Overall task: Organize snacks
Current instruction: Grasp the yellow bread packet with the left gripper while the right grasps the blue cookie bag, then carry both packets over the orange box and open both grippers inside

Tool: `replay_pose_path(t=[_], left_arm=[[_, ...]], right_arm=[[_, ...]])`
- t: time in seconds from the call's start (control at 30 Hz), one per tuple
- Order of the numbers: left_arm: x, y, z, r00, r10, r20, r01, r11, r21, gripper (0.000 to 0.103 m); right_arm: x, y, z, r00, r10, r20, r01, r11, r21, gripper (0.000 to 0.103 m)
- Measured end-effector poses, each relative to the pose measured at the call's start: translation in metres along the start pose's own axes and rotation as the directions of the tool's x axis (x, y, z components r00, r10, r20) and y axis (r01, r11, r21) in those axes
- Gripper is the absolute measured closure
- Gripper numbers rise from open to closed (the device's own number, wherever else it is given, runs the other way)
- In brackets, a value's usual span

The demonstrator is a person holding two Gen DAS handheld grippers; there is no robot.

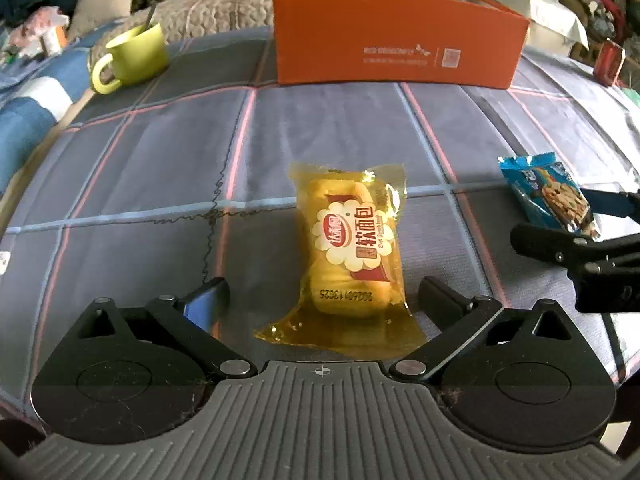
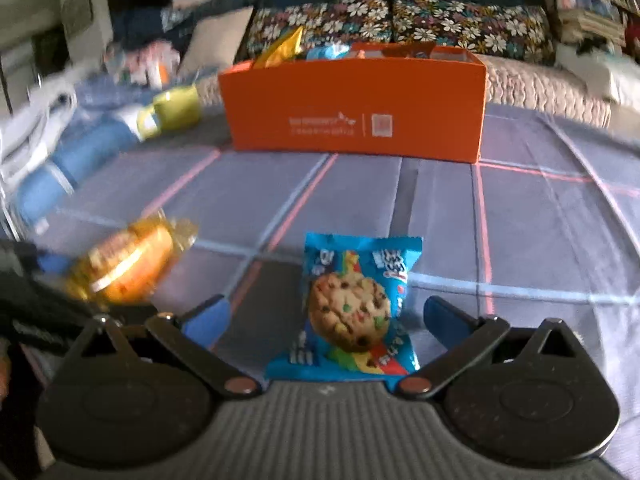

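A yellow soft-bread packet point(image 1: 352, 248) lies on the checked cloth between the wide-apart fingers of my left gripper point(image 1: 324, 300), which is open and does not touch it. In the right wrist view a blue cookie packet point(image 2: 352, 308) lies between the spread fingers of my right gripper point(image 2: 324, 316), also open, with gaps on both sides. The cookie packet point(image 1: 548, 192) and the right gripper point(image 1: 572, 224) show at the right of the left view; the bread packet point(image 2: 128, 264) shows blurred at left in the right view. An orange box point(image 1: 396, 40) holding several snacks stands at the far side.
A yellow-green mug point(image 1: 132, 56) with a spoon stands left of the orange box point(image 2: 356, 108). A red item point(image 1: 608, 62) sits at the far right. The checked cloth point(image 1: 160, 168) covers the surface; cushions and clutter lie behind it.
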State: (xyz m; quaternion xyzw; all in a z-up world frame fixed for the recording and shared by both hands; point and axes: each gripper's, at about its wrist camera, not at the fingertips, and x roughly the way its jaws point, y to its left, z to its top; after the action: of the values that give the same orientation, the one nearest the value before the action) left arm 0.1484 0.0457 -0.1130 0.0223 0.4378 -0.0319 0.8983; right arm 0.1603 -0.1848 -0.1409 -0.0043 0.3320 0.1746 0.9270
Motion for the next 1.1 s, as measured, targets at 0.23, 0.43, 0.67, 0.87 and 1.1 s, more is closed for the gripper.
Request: replay_pose_path(t=[0.23,0.43,0.67,0.87,1.1], left_arm=[[-0.007,-0.005,0.003,0.997,-0.063,0.051,0.062,0.998,0.030,0.096],[-0.025,0.007,0.026,0.979,-0.180,0.092,0.184,0.982,-0.041,0.099],[-0.040,0.004,0.105,0.959,-0.193,0.209,0.197,0.980,0.002,0.098],[-0.019,-0.015,0.204,0.938,-0.202,0.282,0.198,0.979,0.043,0.098],[0.063,-0.037,0.282,0.940,-0.245,0.238,0.254,0.967,-0.008,0.097]], right_arm=[[-0.006,0.004,0.004,1.000,-0.006,-0.015,0.005,0.997,-0.079,0.050],[-0.033,-0.015,0.027,0.998,0.041,0.044,-0.041,0.999,-0.003,0.050],[-0.042,-0.041,0.104,0.981,0.068,0.181,-0.070,0.997,0.008,0.050],[0.004,-0.064,0.186,0.967,0.029,0.254,-0.017,0.999,-0.048,0.050],[0.090,-0.092,0.224,0.979,0.016,0.202,-0.003,0.998,-0.063,0.046]])
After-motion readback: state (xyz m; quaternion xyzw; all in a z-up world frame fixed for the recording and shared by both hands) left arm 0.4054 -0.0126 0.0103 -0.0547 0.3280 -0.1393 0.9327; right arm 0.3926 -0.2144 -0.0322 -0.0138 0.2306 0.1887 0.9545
